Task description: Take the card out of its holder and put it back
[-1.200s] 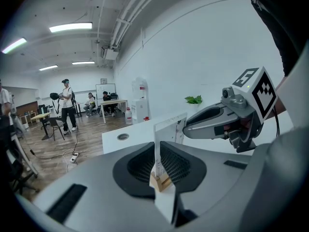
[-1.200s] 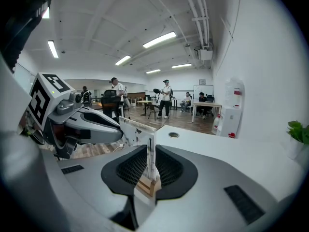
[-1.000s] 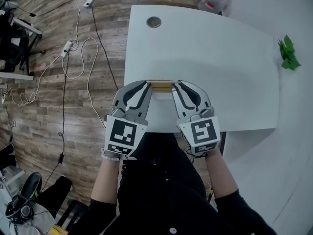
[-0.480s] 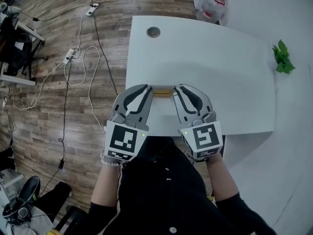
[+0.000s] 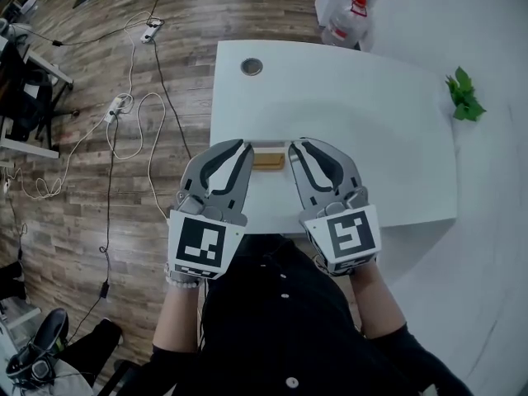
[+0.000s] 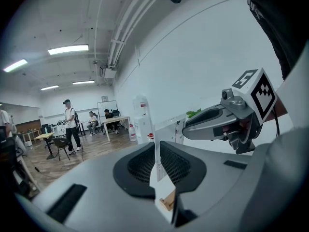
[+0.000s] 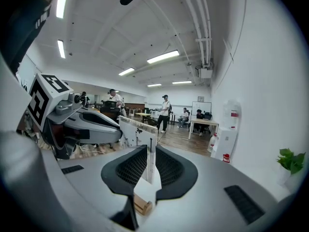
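Note:
A thin white card (image 5: 269,143) stands on edge, held at its two short ends by both grippers. My left gripper (image 5: 245,147) is shut on the card's left end and my right gripper (image 5: 293,145) on its right end. The small wooden holder (image 5: 268,159) lies on the white table (image 5: 371,122) just under the card. In the left gripper view the card (image 6: 156,161) runs between the pads with the holder (image 6: 167,200) below it. The right gripper view likewise has the card (image 7: 150,167) above the holder (image 7: 141,204).
The table has a round cable hole (image 5: 252,67) at its far left. A green plant (image 5: 462,96) sits at the right and a water bottle (image 5: 342,23) beyond the far edge. Cables and power strips (image 5: 124,106) lie on the wooden floor to the left. People stand far off in the room (image 7: 164,111).
The holder sat level with the jaw tips before; now it shows below them, so both grippers have risen with the card. The head camera has also shifted.

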`<state>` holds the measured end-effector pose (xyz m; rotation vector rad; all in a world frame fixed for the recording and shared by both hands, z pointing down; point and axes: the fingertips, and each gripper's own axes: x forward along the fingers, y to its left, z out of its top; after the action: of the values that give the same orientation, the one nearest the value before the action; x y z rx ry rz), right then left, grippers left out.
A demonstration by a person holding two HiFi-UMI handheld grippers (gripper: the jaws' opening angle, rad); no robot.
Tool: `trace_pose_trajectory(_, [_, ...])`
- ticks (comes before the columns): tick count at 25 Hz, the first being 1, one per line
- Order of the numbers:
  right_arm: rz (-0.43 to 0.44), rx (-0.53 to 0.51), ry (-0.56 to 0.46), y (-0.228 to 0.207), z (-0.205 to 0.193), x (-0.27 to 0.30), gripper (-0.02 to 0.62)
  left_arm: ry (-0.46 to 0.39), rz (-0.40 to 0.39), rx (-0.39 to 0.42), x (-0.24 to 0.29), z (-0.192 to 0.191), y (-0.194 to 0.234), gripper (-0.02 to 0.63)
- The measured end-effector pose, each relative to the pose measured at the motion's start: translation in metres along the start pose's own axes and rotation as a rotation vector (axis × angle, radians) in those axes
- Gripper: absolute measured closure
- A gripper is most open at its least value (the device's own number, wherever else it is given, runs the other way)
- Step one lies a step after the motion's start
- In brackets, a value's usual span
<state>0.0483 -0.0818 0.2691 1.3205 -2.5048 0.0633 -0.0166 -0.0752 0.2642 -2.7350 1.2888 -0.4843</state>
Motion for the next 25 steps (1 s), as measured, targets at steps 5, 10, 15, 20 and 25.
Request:
trace_pose_trajectory(5, [-0.012,-0.042,-0.018,0.0,0.016,-0.009,0.511,-0.014,0.024,-0.018,-0.01,0.018,0.004,0.561])
trace_pose_trajectory(10, [-0.009,-0.055,-0.032,0.005,0.03,-0.013,0.511,-0.025,0.04,-0.026,-0.02,0.029,0.006,0.561])
trace_pose_trajectory(15, [-0.009,-0.065,-0.026,0.007,0.036,-0.016,0.511,-0.024,0.044,-0.036,-0.023,0.034,0.008,0.561])
trace_pose_trajectory(20, [-0.015,-0.059,-0.025,0.006,0.034,-0.018,0.511,-0.021,0.032,-0.022,-0.022,0.035,0.006,0.561])
trace_pose_trajectory(25, [-0.023,-0.06,-0.015,0.003,0.032,-0.021,0.511,-0.018,0.026,-0.021,-0.02,0.035,0.002,0.561])
